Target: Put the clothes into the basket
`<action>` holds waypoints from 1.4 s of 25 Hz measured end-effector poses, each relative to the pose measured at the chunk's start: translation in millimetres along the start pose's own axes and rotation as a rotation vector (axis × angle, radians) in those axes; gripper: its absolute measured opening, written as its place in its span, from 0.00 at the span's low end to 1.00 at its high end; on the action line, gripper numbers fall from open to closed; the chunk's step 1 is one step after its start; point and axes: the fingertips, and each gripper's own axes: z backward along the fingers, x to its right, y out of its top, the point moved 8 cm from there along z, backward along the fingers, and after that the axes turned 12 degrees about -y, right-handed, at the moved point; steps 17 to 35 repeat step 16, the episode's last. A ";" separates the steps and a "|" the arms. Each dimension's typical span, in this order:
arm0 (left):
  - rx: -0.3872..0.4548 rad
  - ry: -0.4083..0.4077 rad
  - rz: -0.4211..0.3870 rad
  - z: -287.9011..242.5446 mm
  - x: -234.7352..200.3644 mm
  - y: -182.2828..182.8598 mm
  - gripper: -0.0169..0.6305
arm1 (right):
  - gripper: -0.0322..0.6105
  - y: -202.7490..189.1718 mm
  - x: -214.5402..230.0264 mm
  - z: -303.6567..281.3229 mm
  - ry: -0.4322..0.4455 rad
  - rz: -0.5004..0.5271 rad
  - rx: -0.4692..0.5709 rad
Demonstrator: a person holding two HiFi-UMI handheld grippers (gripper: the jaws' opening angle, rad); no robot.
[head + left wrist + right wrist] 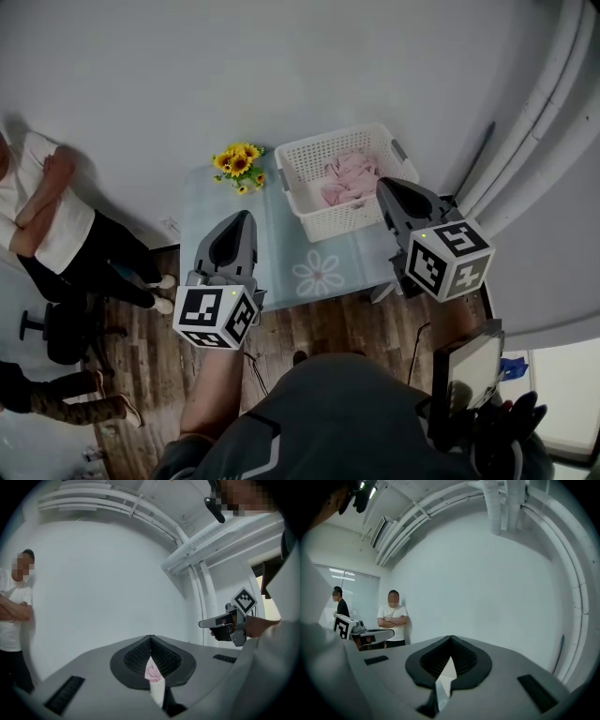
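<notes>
A white laundry basket stands at the back right of a small glass table, with pink clothes lying inside it. My left gripper hovers above the table's left front, jaws shut and empty. My right gripper is held over the basket's right corner, also shut with nothing in it. Both gripper views look up at a bare white wall. In the left gripper view the closed jaws meet at a point, and a sliver of pink cloth shows far below. The right gripper view shows its jaws closed too.
A bunch of sunflowers sits at the table's back left corner. A person in a white shirt leans on the wall at left, with an office chair and another person's legs nearby. White pipes run along the right wall.
</notes>
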 end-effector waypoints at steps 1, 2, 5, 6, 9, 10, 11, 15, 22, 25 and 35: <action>0.000 0.001 0.002 0.6 -0.5 -0.3 0.04 | 0.07 -0.3 -0.6 -0.3 0.000 -0.001 -0.001; 0.000 0.002 0.003 1.4 -1.1 -0.5 0.04 | 0.07 -0.5 -1.2 -0.6 -0.001 -0.002 -0.002; -0.002 0.004 0.004 3.7 -1.1 -0.7 0.04 | 0.07 0.0 -2.6 -0.4 0.000 0.002 -0.004; -0.002 0.005 0.002 4.4 -0.9 -0.8 0.04 | 0.07 0.2 -3.1 -0.3 0.001 0.006 -0.003; 0.001 0.005 0.001 6.1 -1.7 -1.0 0.04 | 0.07 0.4 -4.6 -0.9 0.000 0.018 0.000; 0.003 0.006 0.001 6.8 -2.1 -1.1 0.04 | 0.07 0.0 -5.3 -1.2 0.000 0.022 -0.001; 0.004 0.007 0.001 7.8 -2.4 -1.3 0.04 | 0.07 -0.7 -6.0 -1.5 0.001 0.026 -0.003; 0.008 0.011 0.000 11.7 -2.3 -1.4 0.04 | 0.07 -2.5 -8.0 -1.1 0.000 0.037 -0.007; 0.008 0.011 -0.001 12.4 -2.2 -1.2 0.04 | 0.07 -2.5 -8.4 -0.9 0.000 0.039 -0.007; 0.008 0.011 -0.001 12.4 -2.2 -1.2 0.04 | 0.07 -2.5 -8.4 -0.9 0.000 0.039 -0.007; 0.008 0.011 -0.001 12.4 -2.2 -1.2 0.04 | 0.07 -2.5 -8.4 -0.9 0.000 0.039 -0.007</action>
